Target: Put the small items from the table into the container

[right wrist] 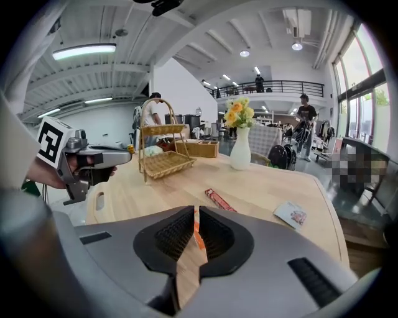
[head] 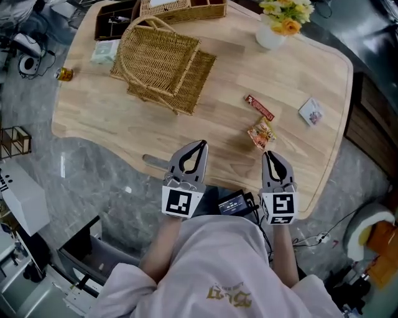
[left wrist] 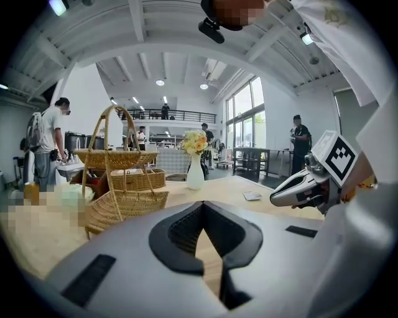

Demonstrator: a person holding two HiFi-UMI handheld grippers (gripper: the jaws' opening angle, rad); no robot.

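A wicker basket [head: 163, 62] with a tall handle stands at the back left of the wooden table [head: 217, 168]; it also shows as the basket [left wrist: 121, 199] and the basket [right wrist: 165, 161]. A red bar [head: 259, 107] [right wrist: 219, 200], an orange snack packet [head: 262, 133] and a small white packet [head: 310, 112] [right wrist: 291, 214] lie at the right. My right gripper [head: 268, 154] [right wrist: 194, 211] is shut and empty, its tips just short of the orange packet. My left gripper [head: 201, 145] [left wrist: 203, 208] is shut and empty over the table's near edge.
A white vase of flowers [head: 273, 28] stands at the back. A rectangular wicker tray [head: 180, 9], a dark box [head: 115, 22], a pale green packet [head: 104, 53] and a can [head: 64, 74] sit at the far left. People stand in the hall behind.
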